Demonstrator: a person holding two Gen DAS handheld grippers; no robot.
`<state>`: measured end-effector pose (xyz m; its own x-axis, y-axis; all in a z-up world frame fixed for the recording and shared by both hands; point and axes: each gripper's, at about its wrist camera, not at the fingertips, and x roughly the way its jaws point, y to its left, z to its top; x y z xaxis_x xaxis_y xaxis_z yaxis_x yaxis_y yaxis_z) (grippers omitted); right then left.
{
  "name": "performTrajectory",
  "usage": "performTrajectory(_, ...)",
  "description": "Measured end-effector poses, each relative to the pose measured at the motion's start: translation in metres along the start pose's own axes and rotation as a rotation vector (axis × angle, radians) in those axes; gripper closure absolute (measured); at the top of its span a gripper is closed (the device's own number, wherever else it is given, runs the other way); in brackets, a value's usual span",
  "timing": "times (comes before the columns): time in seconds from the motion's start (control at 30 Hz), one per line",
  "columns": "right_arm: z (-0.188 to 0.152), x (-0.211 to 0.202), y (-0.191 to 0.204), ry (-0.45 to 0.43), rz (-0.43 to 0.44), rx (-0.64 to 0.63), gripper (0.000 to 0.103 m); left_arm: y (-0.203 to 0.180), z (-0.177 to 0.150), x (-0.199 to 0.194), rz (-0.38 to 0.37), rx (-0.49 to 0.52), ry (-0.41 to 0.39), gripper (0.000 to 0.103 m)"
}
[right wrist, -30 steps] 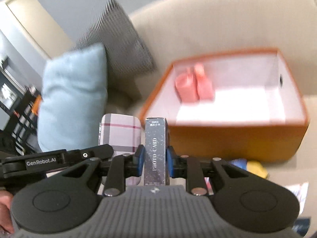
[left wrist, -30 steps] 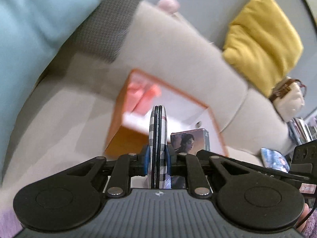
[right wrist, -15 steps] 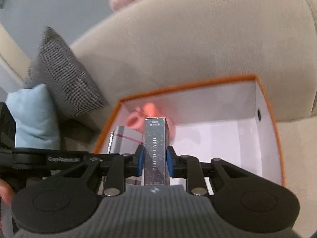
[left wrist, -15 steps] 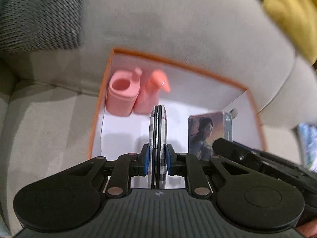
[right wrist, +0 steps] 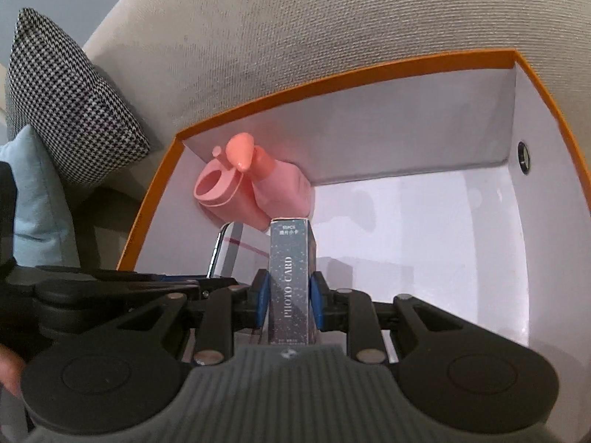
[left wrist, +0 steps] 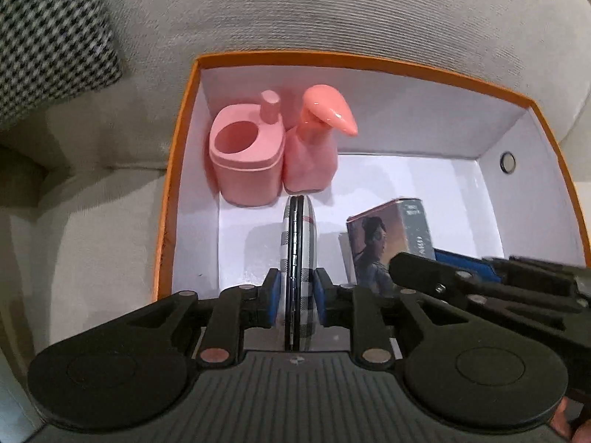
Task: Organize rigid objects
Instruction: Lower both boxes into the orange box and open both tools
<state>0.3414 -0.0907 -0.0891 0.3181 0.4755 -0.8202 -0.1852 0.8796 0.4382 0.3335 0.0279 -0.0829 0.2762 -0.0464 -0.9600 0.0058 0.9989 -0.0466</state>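
My left gripper is shut on a flat plaid compact case, held edge-up inside the orange box. My right gripper is shut on a grey photo card box, also held inside the orange box. In the left wrist view the photo card box stands just right of the plaid case. In the right wrist view the plaid case shows to the left. A pink holder and a pink pump bottle stand in the box's far left corner.
The box sits on a beige sofa seat against the sofa back. A houndstooth cushion and a light blue cushion lie to the left. The box's right half floor is bare white.
Both grippers have moved forward and down over the box and now hold their items inside it, closer to the pink items. Both stay shut on their items.
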Motion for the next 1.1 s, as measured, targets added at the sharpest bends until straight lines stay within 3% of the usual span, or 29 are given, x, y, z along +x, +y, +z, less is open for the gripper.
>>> performTrajectory(0.1,-0.001,-0.001,0.004,0.006,-0.004,0.000,0.079,0.000,0.001,-0.013,0.019,0.040,-0.052,0.076)
performTrajectory(0.17,-0.001,-0.002,0.008,0.002,-0.004,-0.004,0.079,0.003,-0.001,-0.030,0.021,0.055,-0.120,0.069)
performTrajectory(0.23,0.000,-0.003,0.013,-0.005,0.006,-0.006,0.079,0.013,-0.005,-0.049,-0.015,0.051,-0.187,0.069)
performTrajectory(0.33,0.000,-0.001,0.024,0.006,0.008,-0.029,0.079,0.037,-0.018,-0.076,-0.113,-0.017,-0.277,0.069)
performTrajectory(0.43,0.000,0.007,0.032,0.010,-0.070,-0.037,0.079,0.058,-0.030,-0.087,-0.127,-0.092,-0.323,0.069)
performTrajectory(0.67,0.008,0.023,0.045,0.017,-0.123,-0.044,0.078,0.100,-0.056,-0.071,-0.239,-0.301,-0.294,0.073)
performTrajectory(0.77,0.010,0.032,0.049,0.047,-0.093,-0.022,0.078,0.109,-0.068,-0.061,-0.293,-0.359,-0.291,0.078)
performTrajectory(0.97,0.016,0.034,0.032,0.069,-0.067,0.075,0.078,0.111,-0.074,-0.058,-0.335,-0.372,-0.288,0.081)
performTrajectory(1.1,0.018,0.040,0.018,0.127,-0.103,0.102,0.077,0.113,-0.074,-0.057,-0.336,-0.368,-0.288,0.083)
